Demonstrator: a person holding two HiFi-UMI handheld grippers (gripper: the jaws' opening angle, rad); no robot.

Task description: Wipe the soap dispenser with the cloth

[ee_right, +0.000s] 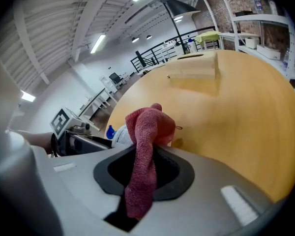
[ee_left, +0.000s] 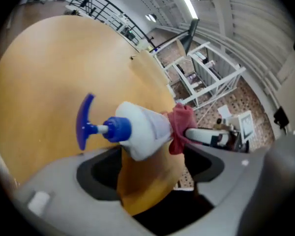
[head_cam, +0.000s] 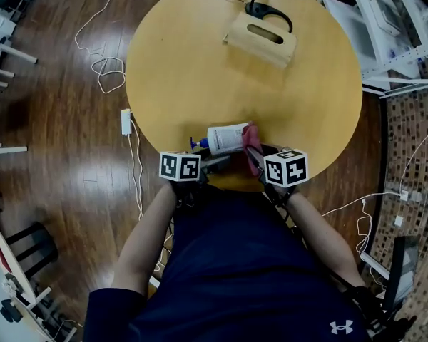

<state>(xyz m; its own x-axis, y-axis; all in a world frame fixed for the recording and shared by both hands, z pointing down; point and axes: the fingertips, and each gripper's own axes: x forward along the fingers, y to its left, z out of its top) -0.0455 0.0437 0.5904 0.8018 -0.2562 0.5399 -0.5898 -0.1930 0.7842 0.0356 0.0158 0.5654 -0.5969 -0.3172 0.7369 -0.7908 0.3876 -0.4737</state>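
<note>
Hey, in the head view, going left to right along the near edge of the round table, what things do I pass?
Power strip on the floor → blue pump → soap dispenser, lying on its side → cloth.

Soap dispenser lies on its side on round wooden table, blue pump at its left end. Red cloth bunched against its right end, right gripper just beyond. Left gripper jaws wide apart below dispenser, not pressing it.
</note>
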